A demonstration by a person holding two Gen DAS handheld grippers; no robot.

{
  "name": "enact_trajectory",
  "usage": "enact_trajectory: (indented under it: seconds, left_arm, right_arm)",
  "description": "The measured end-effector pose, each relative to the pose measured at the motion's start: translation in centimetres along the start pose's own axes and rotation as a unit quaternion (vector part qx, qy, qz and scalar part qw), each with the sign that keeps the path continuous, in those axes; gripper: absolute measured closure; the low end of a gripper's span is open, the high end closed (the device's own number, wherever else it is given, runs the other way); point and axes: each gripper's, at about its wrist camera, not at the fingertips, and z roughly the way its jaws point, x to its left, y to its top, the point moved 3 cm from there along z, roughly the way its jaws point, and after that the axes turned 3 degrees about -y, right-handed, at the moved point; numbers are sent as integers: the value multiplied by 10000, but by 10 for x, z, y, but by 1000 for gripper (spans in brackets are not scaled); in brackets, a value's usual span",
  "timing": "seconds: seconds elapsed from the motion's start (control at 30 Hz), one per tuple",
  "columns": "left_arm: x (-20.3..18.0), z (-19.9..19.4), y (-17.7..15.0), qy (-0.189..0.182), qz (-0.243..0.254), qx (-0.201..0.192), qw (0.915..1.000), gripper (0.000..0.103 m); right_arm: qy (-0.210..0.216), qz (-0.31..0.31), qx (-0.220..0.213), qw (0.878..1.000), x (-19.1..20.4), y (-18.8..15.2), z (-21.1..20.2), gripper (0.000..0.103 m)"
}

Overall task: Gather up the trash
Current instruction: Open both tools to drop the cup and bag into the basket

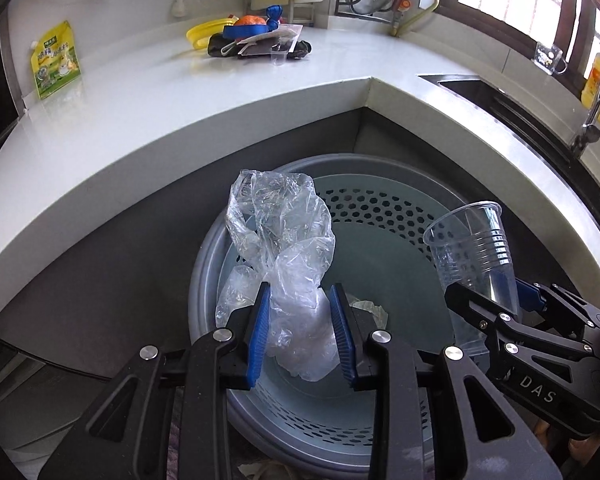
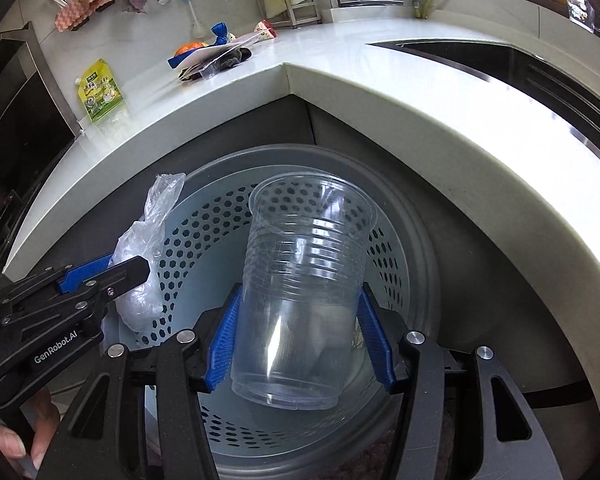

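Between the blue pads of the left gripper (image 1: 302,334) sits a crumpled clear plastic bag (image 1: 284,248); the jaws stand narrow and pinch its lower bunch, the loose upper part rising beyond the tips. The bag is light, soft and slippery; a hold on the gathered bunch is judged more secure than one on a loose flap. The right gripper (image 2: 298,338) has its jaws about half spread, pads pressing the lower wall of a clear ribbed disposable plastic cup (image 2: 306,276), mouth pointing away from the jaws. The cup is light and thin-walled; it likely buckles under hard pressure. Both grippers tilt steeply downward, side by side. Directly below and beyond the jaws lies the grey perforated plastic waste basket (image 1: 380,216). Further off, the white countertop (image 1: 180,92) carries remaining clutter.
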Motion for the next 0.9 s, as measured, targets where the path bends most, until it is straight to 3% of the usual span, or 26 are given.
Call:
enact_trajectory:
  seconds: [0.13, 0.2, 0.27, 0.9]
  left_arm:
    - [0, -2, 1, 23, -12, -30, 10000, 70]
    - [0, -4, 1, 44, -11, -47, 10000, 61]
    - [1, -6, 1, 53, -38, -86, 9999, 41]
    - [3, -10, 0, 38, -11, -110, 9999, 40]
  right_arm:
    - [-36, 35, -70, 10000, -4, 1, -3, 45]
    - [-58, 72, -121, 9999, -6, 2, -6, 31]
    - [-65, 122, -193, 9997, -9, 2, -10, 31]
    - [-125, 215, -323, 9992, -14, 4, -17, 31]
